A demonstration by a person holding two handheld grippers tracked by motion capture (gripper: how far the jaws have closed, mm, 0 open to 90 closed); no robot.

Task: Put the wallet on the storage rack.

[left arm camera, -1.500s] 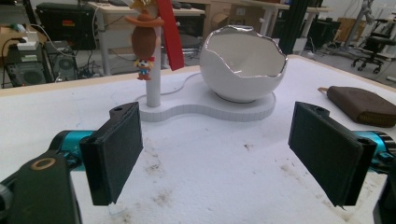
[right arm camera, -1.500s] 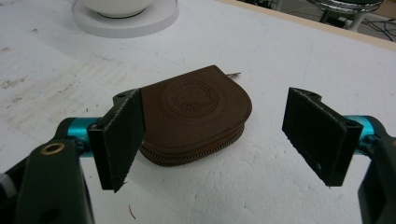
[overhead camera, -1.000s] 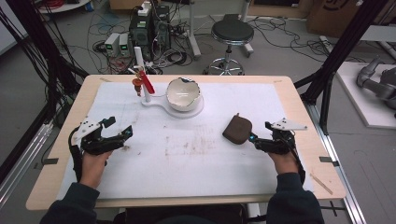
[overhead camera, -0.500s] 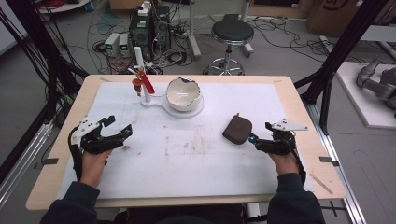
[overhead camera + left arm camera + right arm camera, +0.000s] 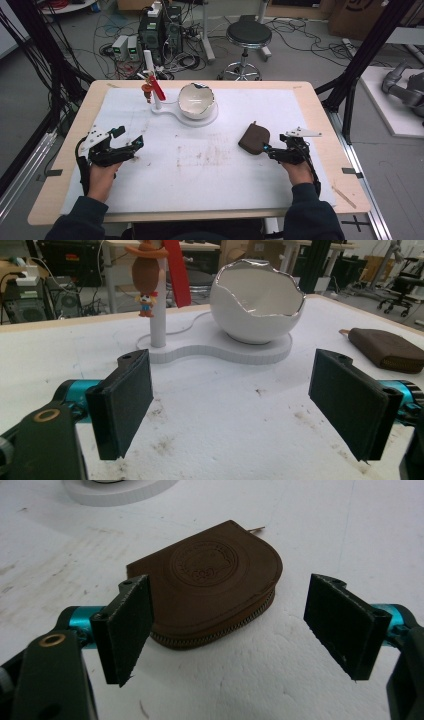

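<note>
On the bench (image 5: 320, 110), high view: brown pouch (image 5: 253, 139) just ahead of right gripper (image 5: 270, 150); left gripper (image 5: 134, 145) idle. Left gripper view: jaws wide, empty. Right gripper view: jaws wide, empty, pouch (image 5: 210, 582) off-centre, so closing may shove it.

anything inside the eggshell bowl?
The eggshell bowl looks empty: the high view shows bare white inner wall. Its jagged rim hides the near inside, so the very bottom is unconfirmed.
</note>
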